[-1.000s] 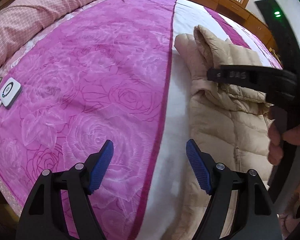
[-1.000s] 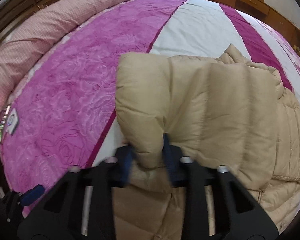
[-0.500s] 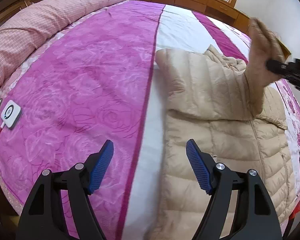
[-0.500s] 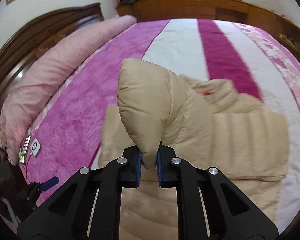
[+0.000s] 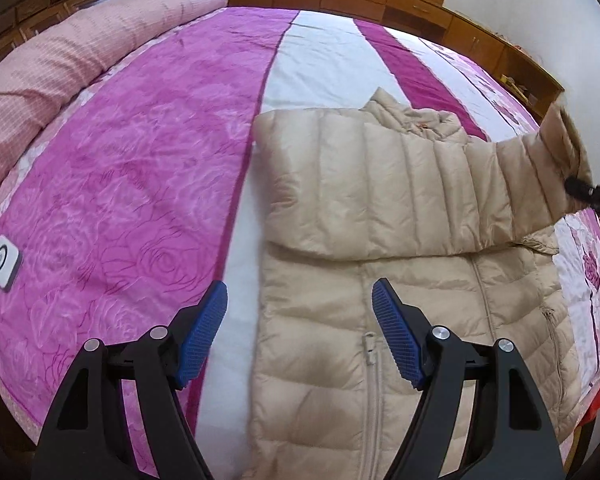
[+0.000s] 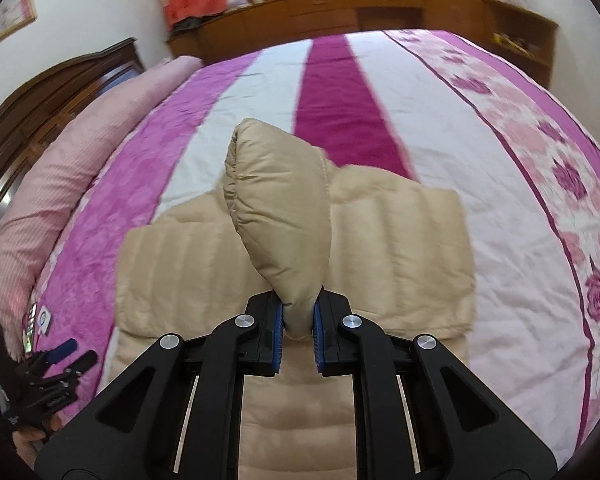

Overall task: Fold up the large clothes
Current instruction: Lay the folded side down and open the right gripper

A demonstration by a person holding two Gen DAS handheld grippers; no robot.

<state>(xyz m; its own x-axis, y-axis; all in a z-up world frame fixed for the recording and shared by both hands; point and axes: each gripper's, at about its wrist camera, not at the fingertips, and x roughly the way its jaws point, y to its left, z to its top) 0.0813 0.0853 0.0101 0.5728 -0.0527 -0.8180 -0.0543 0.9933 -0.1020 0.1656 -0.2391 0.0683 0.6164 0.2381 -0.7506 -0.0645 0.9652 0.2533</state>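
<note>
1. One beige puffer jacket (image 5: 400,280) lies on the striped magenta bed (image 5: 140,160).
2. Right gripper (image 6: 298,320) pinches its sleeve cuff (image 6: 280,208); left gripper (image 5: 300,328) hangs spread, empty.
3. Wooden cabinets (image 6: 380,12) line the wall.

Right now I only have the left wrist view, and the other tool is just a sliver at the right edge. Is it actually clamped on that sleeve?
Observer: Yes. In the right wrist view the right tool has both blue pads pressed on the sleeve.
Operator: Where does the sleeve's free end sit?
Observer: It stands up past the pads, raised above the jacket lying flat on the bed.
Operator: Is anything next to the white charger?
Observer: A phone with a lit screen lies right beside the charger.
</note>
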